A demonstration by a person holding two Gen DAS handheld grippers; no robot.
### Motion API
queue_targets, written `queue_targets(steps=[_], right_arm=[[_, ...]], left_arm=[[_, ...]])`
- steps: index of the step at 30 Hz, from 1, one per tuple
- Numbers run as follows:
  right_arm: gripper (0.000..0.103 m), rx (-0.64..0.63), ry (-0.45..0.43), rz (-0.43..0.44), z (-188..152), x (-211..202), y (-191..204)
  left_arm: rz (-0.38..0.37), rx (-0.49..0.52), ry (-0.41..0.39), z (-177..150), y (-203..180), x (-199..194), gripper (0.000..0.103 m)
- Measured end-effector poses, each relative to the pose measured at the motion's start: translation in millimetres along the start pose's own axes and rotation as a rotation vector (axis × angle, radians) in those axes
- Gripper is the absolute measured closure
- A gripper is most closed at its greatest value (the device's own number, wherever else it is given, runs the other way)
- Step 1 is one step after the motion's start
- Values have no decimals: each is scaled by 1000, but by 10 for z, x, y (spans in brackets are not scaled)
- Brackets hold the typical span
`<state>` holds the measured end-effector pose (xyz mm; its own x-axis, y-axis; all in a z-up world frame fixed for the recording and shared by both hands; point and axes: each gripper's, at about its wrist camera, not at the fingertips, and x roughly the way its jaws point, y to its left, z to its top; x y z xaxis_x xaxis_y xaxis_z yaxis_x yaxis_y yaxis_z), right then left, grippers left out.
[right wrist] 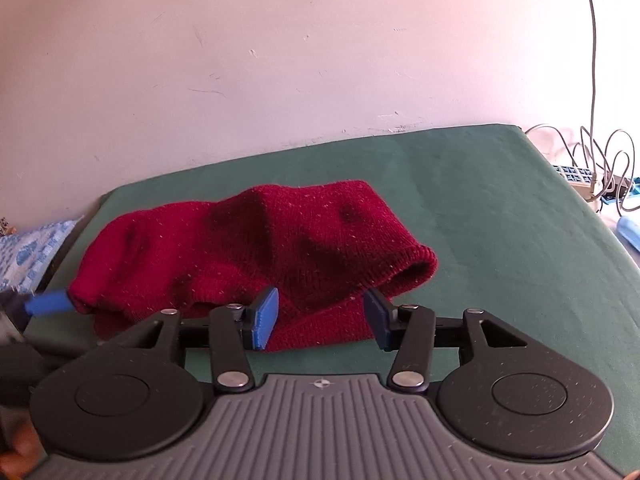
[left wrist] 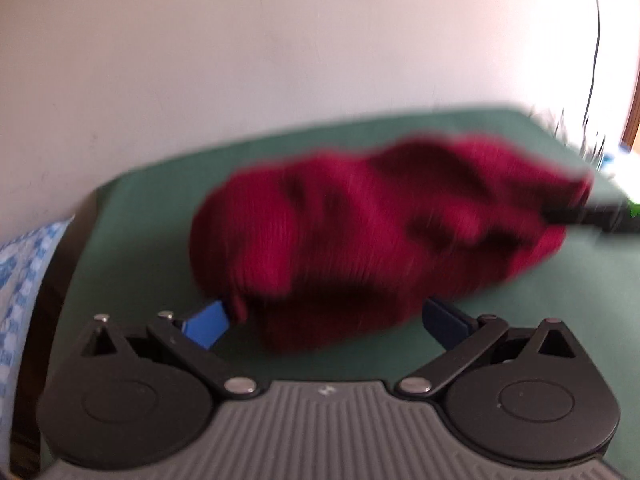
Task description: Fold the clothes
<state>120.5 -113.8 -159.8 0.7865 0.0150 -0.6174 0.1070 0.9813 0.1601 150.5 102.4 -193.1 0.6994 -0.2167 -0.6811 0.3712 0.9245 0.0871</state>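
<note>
Red knit garment (right wrist: 256,252) lies bunched on green cover (right wrist: 500,208), directly ahead of both claws, near wall.
Long axis: crosswise to right claw (right wrist: 320,316); open cuff end points right.
Right claw: jaws half-spread, straddling near hem, gripping nothing.
Left claw (left wrist: 328,320): jaws wide, near edge between, no grip evident; equally near.

Blurred throughout by motion in the left wrist view: red knit garment (left wrist: 360,232), edges smeared; cut off at far right, cables (right wrist: 600,160). Hidden under its own folds, the garment's shape.
</note>
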Motion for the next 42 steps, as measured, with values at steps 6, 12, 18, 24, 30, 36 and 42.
queue_targets(steps=[6, 12, 18, 24, 30, 36, 42], right_arm=[[50, 45, -22, 21, 17, -52, -71], [50, 14, 21, -1, -173, -121, 60], [41, 20, 63, -31, -417, -275, 85], [41, 18, 55, -76, -528, -428, 36], [40, 16, 49, -99, -611, -546, 118], [39, 8, 43, -106, -660, -614, 183], [38, 22, 40, -98, -677, -651, 185]], left_arm=[[12, -36, -21, -98, 126, -193, 1], [28, -147, -29, -116, -28, -494, 1], [103, -183, 18, -194, -320, -525, 1], [84, -217, 52, -291, -363, -576, 1], [60, -258, 62, -334, -335, -670, 1], [70, -243, 56, -361, -349, -761, 1], [90, -233, 46, -382, -366, -810, 1]])
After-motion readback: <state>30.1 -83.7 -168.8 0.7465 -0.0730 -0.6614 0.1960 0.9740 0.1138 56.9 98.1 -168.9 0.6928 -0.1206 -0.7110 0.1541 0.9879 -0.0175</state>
